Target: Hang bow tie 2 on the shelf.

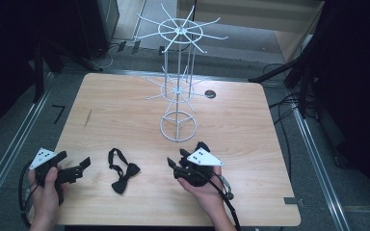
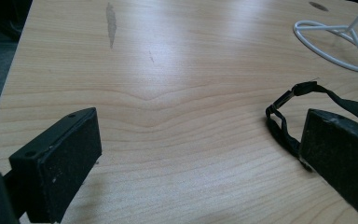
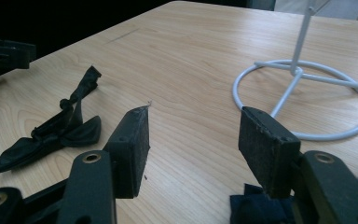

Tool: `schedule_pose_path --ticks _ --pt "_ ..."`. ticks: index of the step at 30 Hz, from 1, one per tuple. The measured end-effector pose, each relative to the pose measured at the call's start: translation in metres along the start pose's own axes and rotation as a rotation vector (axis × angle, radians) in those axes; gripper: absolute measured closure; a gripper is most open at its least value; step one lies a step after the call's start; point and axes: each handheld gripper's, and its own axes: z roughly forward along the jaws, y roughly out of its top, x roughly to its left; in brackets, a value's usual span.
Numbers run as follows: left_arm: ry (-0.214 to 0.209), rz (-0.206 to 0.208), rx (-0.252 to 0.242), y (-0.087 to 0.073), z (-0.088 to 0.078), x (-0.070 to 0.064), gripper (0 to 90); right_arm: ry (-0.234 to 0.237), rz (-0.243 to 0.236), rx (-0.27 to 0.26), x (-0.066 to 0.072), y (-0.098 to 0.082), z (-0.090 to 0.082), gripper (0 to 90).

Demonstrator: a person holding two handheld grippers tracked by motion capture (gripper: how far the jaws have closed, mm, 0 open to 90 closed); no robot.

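Lying flat on the pale wooden table [image 1: 125, 101], near its front edge and between the two grippers: small black fabric bow tie with a thin looped neck strap [image 1: 122, 172]

Resting just left of it, touching nothing: left hand-held black two-jaw gripper [image 1: 83, 163], jaws spread wide, bare wood between them; strap loop [image 2: 284, 121] seen past the right jaw in the left gripper view

Sitting to its right, held in the right hand [image 1: 204, 190]: right hand-held black two-jaw gripper [image 1: 172, 166], jaws likewise well apart and empty, pointing toward the round base ring [image 3: 303, 100] of the white wire two-tier display stand [image 1: 178, 86], which stands farther back, near the table's middle

Judging by its look: very light, soft, limp, likely to sag and twist once lifted; satin-like sheen on the wings, so probably a little slippery between the pads

Best hold, probably: the central knot [image 3: 67, 122], thickest and firmest part, giving the pads something to bite; strap too thin and floppy for a sure pinch, yet likely the part meant to go over a wire arm of the stand, if hanging is the aim

Dark blue cloth scrap [image 3: 251, 205] lying under the right gripper; identity unclear
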Motion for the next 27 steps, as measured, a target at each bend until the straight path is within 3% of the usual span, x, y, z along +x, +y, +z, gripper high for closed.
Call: schedule_pose_path --ticks 14,27 --pt "-0.001 0.0 0.0 0.0 0.0 0.0 0.0 0.04 -0.014 0.024 0.024 0.002 0.023 45.1" --pt "0.0 0.001 0.001 0.0 0.0 0.0 0.0 0.061 -0.002 0.039 0.036 0.003 0.04 46.0"
